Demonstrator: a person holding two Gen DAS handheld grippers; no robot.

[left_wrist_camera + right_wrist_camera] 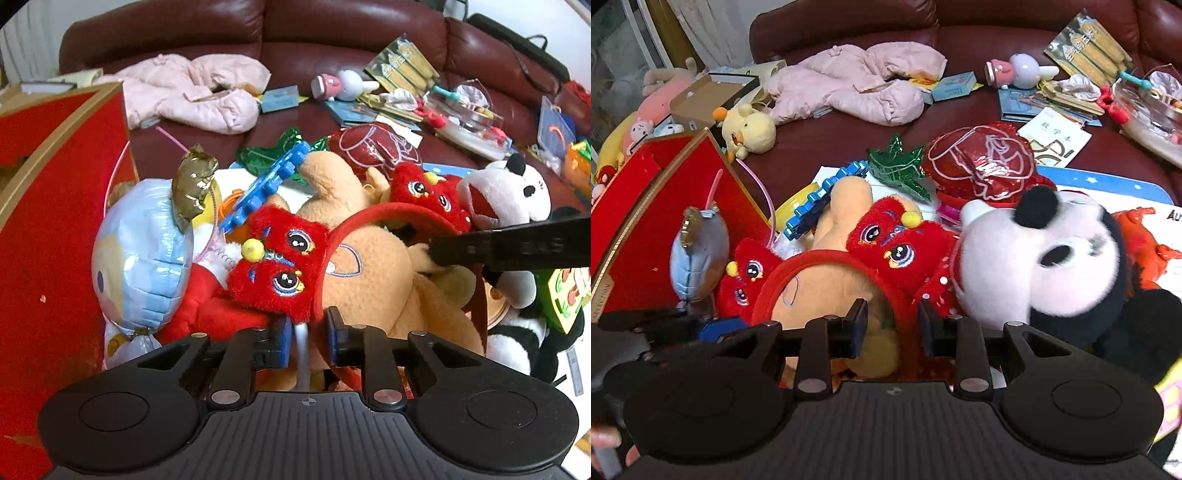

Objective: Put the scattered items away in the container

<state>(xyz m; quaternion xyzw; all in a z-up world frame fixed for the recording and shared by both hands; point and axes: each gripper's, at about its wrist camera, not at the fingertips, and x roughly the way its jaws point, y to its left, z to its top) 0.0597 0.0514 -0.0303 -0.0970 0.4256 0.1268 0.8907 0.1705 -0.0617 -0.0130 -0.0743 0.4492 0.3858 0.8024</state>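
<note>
**Left tongs clenched on headband, right tongs unclear**

Tongs first: the left gripper [308,332] has its blue pads drawn close. The end of the red headband [388,212] and a pale stick [303,350] fill the gap, so it appears clamped on the headband. The right gripper [892,321] stands wider over the band's other end and the tan plush [827,288]; whether its pads press on anything I cannot tell.

The headband is a thin red arc with two fuzzy red lion faces, each with embroidered eyes and a yellow pompom. In the left wrist view it lies on the tan plush at the centre of the pile, from 12 to 2 o'clock of the left gripper.

At 9 o'clock of the pile stands the red box [55,221], gold-edged, its near wall just beside a blue foil balloon [140,258]. A black-and-white mouse plush [1034,258] crowds the pile at 3 o'clock, touching one lion face. A blue gear toy [266,184] pokes out at 12 o'clock. Bare maroon sofa [203,140] shows beyond, between the pile and a pink jacket [192,92].
</note>
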